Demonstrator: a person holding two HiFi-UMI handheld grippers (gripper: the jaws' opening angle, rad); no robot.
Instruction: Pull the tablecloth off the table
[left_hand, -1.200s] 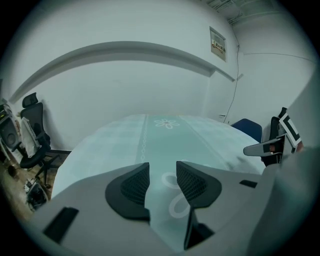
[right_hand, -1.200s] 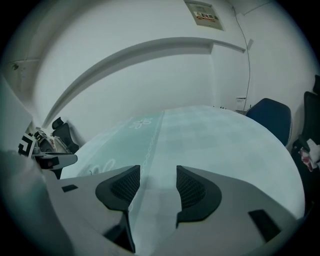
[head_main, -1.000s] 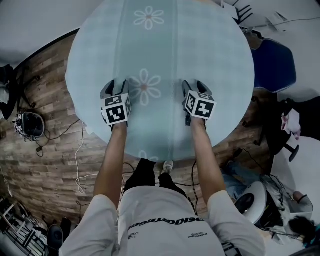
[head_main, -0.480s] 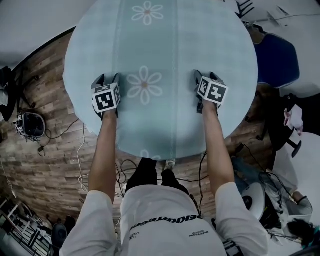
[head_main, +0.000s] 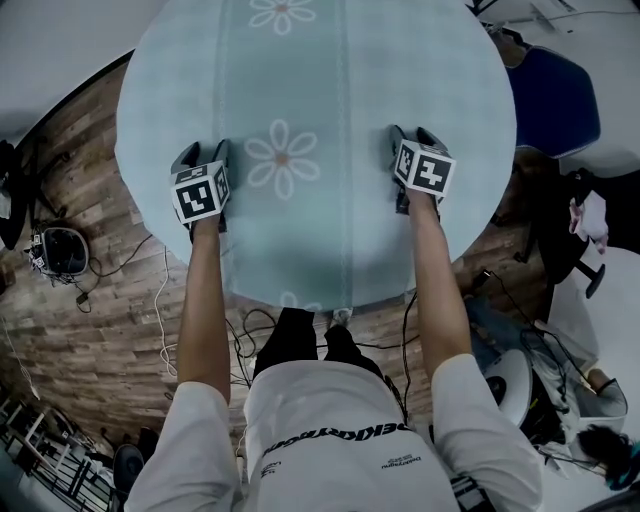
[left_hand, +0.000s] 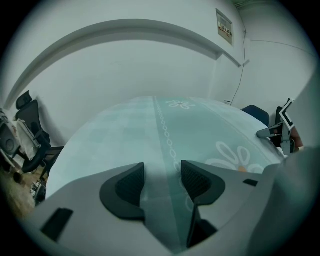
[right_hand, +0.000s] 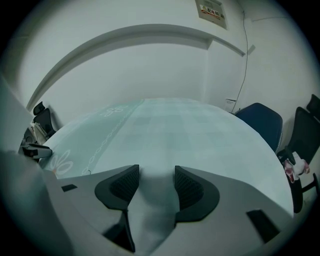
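Note:
A pale blue tablecloth (head_main: 330, 90) with white daisies covers the round table. Both grippers rest low on its near half, either side of a daisy (head_main: 282, 160). My left gripper (head_main: 203, 152) stands open, and in the left gripper view (left_hand: 162, 182) the cloth lies flat between its pads. To the right of the daisy my right gripper (head_main: 413, 133) has its jaws closing. A low ridge of cloth rises between them in the right gripper view (right_hand: 156, 185), and the pads are still wide apart. Each gripper view shows the other gripper: the right one (left_hand: 280, 132) and the left one (right_hand: 35, 149).
A blue chair (head_main: 555, 100) stands close to the table's right side, with a black chair (head_main: 560, 260) nearer me. Cables (head_main: 160, 300) and a headset-like object (head_main: 60, 255) lie on the wood floor at the left. My legs are at the table's near edge.
Both grippers have spread apart across the cloth, the left one leftward and the right one rightward, and both sit a little further onto the table. The cloth has not shifted.

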